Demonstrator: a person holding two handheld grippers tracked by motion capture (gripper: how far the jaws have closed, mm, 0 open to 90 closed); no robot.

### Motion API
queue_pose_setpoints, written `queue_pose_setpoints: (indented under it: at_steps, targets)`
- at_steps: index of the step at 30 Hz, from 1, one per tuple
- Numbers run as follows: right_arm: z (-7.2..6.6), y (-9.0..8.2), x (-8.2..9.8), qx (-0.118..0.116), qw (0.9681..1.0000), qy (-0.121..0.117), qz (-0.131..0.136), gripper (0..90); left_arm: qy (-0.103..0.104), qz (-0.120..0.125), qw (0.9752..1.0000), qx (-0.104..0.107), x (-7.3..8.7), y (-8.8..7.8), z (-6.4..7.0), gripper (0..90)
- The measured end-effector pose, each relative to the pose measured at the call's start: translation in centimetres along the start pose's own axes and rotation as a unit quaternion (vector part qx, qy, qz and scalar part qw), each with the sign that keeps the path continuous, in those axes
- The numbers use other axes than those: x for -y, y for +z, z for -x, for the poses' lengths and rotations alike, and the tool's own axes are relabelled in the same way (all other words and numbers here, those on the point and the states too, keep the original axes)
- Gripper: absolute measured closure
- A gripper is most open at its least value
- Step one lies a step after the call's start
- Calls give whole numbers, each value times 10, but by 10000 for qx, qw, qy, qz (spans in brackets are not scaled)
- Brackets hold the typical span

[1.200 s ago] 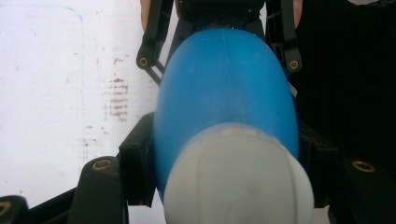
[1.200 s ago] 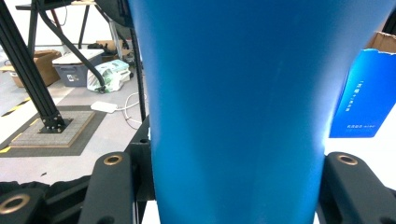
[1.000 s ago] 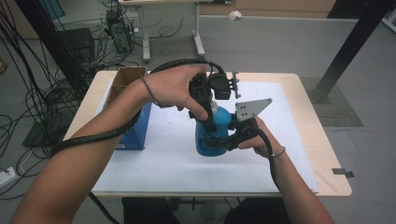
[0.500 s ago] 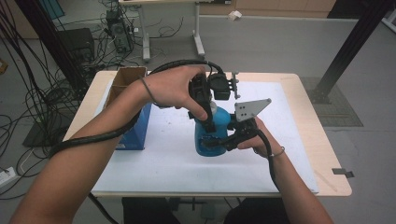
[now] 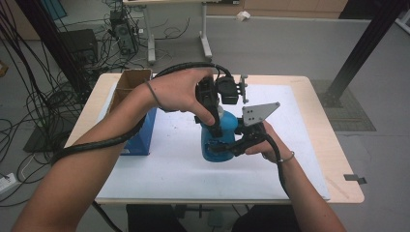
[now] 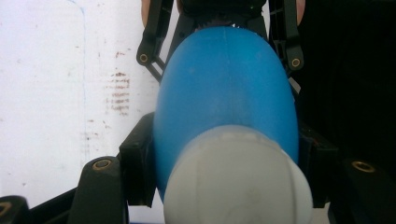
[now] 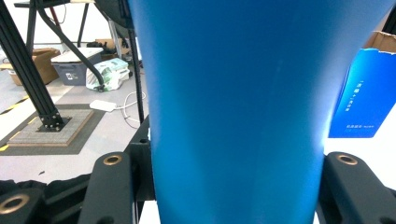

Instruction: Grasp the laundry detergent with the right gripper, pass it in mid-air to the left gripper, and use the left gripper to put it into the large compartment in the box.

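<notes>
Two hand-held grippers (image 5: 217, 128) clamping blue bottle (image 5: 217, 145)

Looking straight down the left gripper (image 6: 233, 186): its black jaws are clamped on the top of a smooth blue plastic bottle (image 6: 226, 93) with a white rounded cap (image 6: 238, 179). The other gripper (image 6: 219, 28) pinches the bottle's far end. Below is a white, smudged tabletop (image 6: 56, 93).
</notes>
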State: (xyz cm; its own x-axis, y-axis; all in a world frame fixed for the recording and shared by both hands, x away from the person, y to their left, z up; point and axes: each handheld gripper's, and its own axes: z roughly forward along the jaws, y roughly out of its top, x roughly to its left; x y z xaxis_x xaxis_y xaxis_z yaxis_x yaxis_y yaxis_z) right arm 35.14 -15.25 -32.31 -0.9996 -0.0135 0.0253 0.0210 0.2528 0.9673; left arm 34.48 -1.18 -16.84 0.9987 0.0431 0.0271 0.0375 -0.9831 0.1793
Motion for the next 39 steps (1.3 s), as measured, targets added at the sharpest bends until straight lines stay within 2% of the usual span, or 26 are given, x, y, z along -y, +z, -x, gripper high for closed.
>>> queue_pose_setpoints:
  at_steps: [11, 17, 21, 25, 31, 35, 36, 39]
  targets:
    - [1, -1, 2, 55, 10000, -24, 75, 430, 42, -101, 9999, -68, -5, 0, 1, 379]
    - [1, -1, 3, 49, 9999, 50, 150, 409, 0, -120, 9999, -110, -6, -2, 2, 379]
    - [3, -1, 5, 77, 9997, 193, 109, 310, 4, -139, 9998, -116, -6, -3, 1, 379]
    - [3, 0, 5, 52, 9997, 218, 72, 218, -15, -142, 9998, -128, -5, -3, 0, 378]
    - [3, 3, 5, -15, 9995, 285, 91, 150, -8, -122, 9998, -155, -5, -2, 0, 378]
    - [5, 4, 4, 73, 9997, 223, 114, 93, -33, -164, 9997, -188, -6, -3, 0, 379]
    - [4, 4, 4, 192, 9995, 204, 143, 74, -37, -150, 9997, -190, -6, -3, 0, 378]
    - [3, 3, 4, 301, 9993, 176, 112, 43, -40, -162, 9997, -190, -6, -3, 0, 378]
